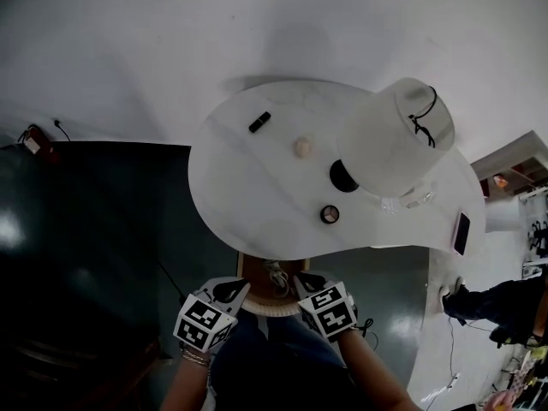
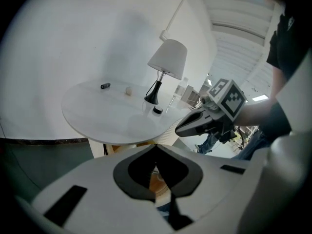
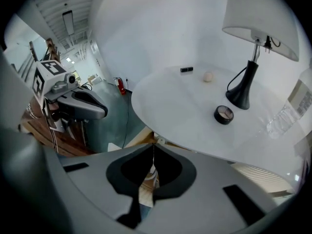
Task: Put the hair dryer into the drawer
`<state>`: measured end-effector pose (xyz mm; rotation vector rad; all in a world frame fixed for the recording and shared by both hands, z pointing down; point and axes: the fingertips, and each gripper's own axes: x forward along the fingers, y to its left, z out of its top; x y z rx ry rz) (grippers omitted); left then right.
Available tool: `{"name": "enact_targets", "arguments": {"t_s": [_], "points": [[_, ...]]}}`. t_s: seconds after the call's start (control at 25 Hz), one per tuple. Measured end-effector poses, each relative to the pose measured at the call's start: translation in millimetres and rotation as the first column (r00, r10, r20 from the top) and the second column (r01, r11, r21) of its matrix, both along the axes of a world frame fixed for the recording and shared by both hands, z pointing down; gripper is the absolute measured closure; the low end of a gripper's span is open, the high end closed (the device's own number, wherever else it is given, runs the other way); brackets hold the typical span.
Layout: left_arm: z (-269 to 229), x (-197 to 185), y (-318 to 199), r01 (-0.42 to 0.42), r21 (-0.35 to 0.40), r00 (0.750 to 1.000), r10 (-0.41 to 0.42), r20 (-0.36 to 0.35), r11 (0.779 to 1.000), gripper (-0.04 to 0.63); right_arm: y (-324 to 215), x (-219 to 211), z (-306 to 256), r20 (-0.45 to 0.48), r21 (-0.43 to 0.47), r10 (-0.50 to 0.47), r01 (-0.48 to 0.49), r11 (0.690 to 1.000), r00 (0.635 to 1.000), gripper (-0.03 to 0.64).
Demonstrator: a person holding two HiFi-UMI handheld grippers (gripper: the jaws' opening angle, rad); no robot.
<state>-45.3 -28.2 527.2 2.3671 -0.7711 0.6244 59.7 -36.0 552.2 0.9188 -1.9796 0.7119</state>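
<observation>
Under the front edge of the round white table [image 1: 257,187] a wooden drawer [image 1: 249,271] stands open. A whitish coiled thing [image 1: 276,274] lies inside it; whether that is the hair dryer or its cord I cannot tell, since the grippers hide most of the drawer. My left gripper [image 1: 233,291] hovers over the drawer's left side, its jaws shut and empty. My right gripper [image 1: 306,282] hovers over the right side, also shut with nothing held. In the left gripper view the right gripper [image 2: 195,123] shows beside the table, and the right gripper view shows the left gripper [image 3: 83,106].
On the table stand a white-shaded lamp [image 1: 402,135], a round black tin [image 1: 330,214], a small pale ball [image 1: 302,147], a black bar [image 1: 259,122], a clear bottle [image 1: 409,199] and a phone [image 1: 461,234]. A red extinguisher [image 1: 34,139] sits far left. A person [image 1: 497,302] is at right.
</observation>
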Motion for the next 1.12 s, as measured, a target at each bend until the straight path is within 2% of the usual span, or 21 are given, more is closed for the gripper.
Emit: {"name": "enact_targets", "arguments": {"t_s": [0.36, 0.52, 0.76, 1.12], "points": [[-44, 4, -15, -0.011, 0.051, 0.998, 0.014, -0.069, 0.999, 0.578, -19, -3, -56, 0.132, 0.085, 0.007, -0.018, 0.996, 0.991, 0.598], [-64, 5, -24, 0.012, 0.065, 0.992, -0.004, -0.128, 0.998, 0.578, -31, -2, -81, 0.159, 0.135, -0.001, -0.02, 0.991, 0.987, 0.598], [-93, 3, -34, 0.027, 0.113, 0.986, -0.008, -0.165, 0.993, 0.578, -43, -8, -113, 0.204, 0.206, -0.032, -0.011, 0.978, 0.979, 0.598], [-136, 1, -49, 0.049, 0.227, 0.982, -0.005, -0.191, 0.973, 0.578, -62, -7, -157, 0.235, 0.297, -0.062, -0.011, 0.955, 0.97, 0.598]]}}
